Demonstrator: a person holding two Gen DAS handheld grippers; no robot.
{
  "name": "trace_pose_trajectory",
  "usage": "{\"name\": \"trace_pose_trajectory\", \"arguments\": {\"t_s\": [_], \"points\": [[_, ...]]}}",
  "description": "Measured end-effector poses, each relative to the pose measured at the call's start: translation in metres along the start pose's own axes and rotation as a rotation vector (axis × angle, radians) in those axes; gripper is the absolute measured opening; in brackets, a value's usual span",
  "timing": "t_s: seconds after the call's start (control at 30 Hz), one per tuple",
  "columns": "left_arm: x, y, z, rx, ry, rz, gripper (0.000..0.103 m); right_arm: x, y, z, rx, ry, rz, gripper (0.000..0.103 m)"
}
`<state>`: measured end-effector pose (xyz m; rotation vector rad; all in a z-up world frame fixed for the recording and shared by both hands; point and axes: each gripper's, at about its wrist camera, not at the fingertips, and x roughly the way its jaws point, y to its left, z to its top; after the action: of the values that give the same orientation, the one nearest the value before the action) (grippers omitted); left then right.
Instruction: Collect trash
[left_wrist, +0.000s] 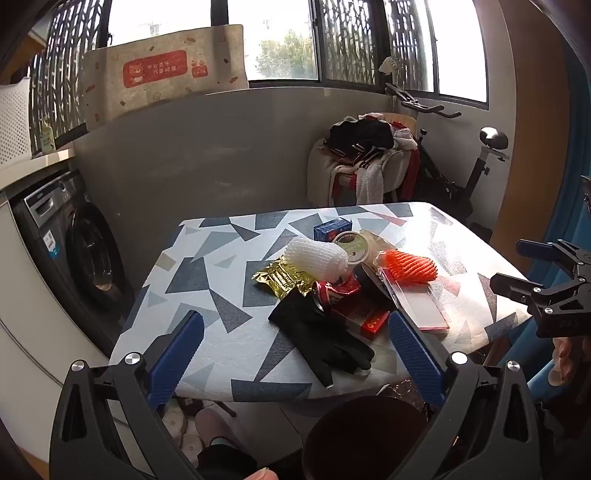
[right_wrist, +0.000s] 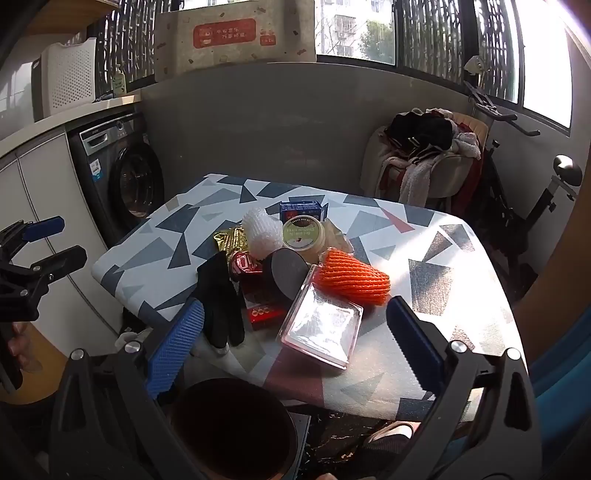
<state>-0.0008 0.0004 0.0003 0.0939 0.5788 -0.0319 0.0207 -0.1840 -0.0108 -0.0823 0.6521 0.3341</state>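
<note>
trash pile (right_wrist: 295, 273) on table (right_wrist: 436, 332); both tongs (left_wrist: 295, 350) (right_wrist: 295, 336) open, empty.

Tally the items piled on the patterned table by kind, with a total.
Foam fruit nets: 2, white and orange
Boxes: 2, blue and red
Yogurt tub: 1
Gold wrapper: 1
Crushed can: 1
Black glove: 1
Clear tray: 1
Black disc: 1
Total: 10

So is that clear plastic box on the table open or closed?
Closed, as far as shows: the clear plastic box lies flat with its lid down, beside the orange foam net. Its contents cannot be made out.
</note>
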Motion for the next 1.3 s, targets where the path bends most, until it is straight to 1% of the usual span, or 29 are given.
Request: {"name": "trace_pose_trajectory", "arguments": {"t_s": [0.2, 0.3, 1.3], "points": [[0.0008, -0.0016, -0.0005, 0.009, 0.006, 0.007, 0.098, -0.0009, 0.0004, -0.0009, -0.003, -0.011, -0.004, 0.097], [-0.0072, -0.0053, 0.0041, 0.009, 0.004, 0.008, 0.098, -0.0014, 0.0005, -0.0010, -0.003, -0.011, -0.004, 0.097], [-0.0053, -0.0054, 0.0003, 0.013, 0.002, 0.008, 0.098, -0.0014, 0.0030, -0.0032, -0.020, -0.009, -0.006, 0.097]]}}
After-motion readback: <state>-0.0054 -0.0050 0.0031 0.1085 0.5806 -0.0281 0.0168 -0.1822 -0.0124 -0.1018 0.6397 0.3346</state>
